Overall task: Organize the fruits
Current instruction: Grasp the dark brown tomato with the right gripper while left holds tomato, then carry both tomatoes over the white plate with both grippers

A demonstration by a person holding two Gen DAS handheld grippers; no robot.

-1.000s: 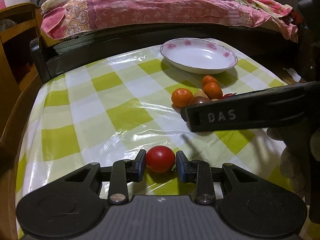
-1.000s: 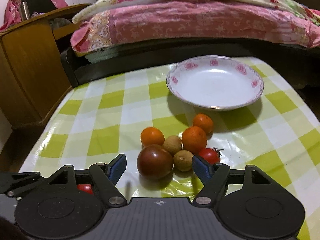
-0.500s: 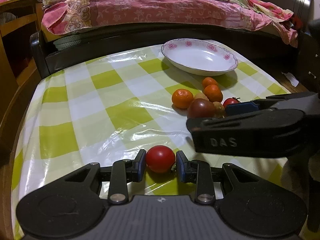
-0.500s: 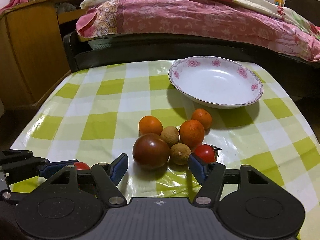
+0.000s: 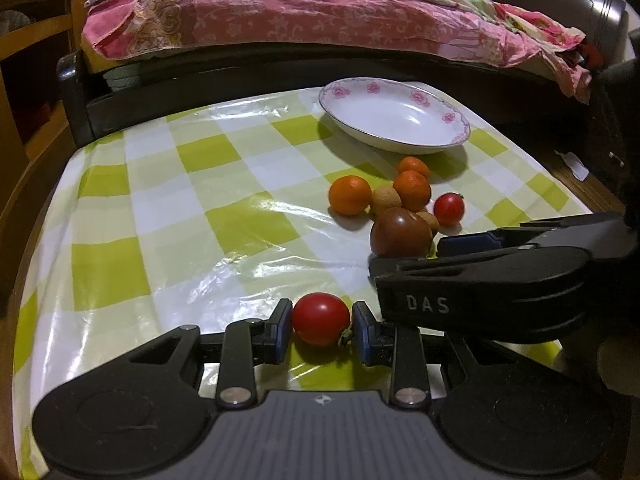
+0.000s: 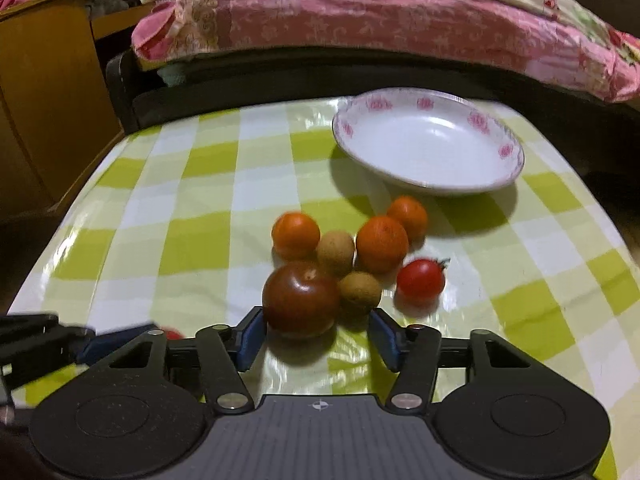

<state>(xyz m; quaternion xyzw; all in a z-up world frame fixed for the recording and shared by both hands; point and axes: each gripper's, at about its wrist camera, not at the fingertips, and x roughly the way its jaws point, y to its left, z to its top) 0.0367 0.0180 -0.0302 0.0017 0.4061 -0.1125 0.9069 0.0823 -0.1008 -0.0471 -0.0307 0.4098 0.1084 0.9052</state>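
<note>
While the left claw [image 5: 321, 334] pinches a small red tomato [image 5: 320, 318] between its blue pads at the near edge of the worktop [image 5: 168, 216], the rest of the fruit sits in a loose cluster farther in and to the right. Nearest in that cluster is a large dark tomato [image 6: 301, 299], and the right claw [image 6: 316, 338] is set around its near side — the left pad looks to be against the skin, the right pad stands clear with a gap, so the jaws are still spread; they have just been closing in on it. A brown round fruit [image 6: 359, 292] touches the dark tomato on the right, and a second one [image 6: 336, 252] lies just beyond. Three oranges ring these: one at far left [image 6: 296, 235], one in the middle [image 6: 382, 243], a smaller one behind [image 6: 407, 213]. Another red tomato [image 6: 421, 282] with a stem lies slightly apart on the right. Farther still — toward the far right corner — stands an empty white dish [image 6: 428, 142] with pink flowers on its rim. A green-and-white checked cloth covers the worktop, and a bed with pink bedding [image 6: 360, 16] runs along behind it.
</note>
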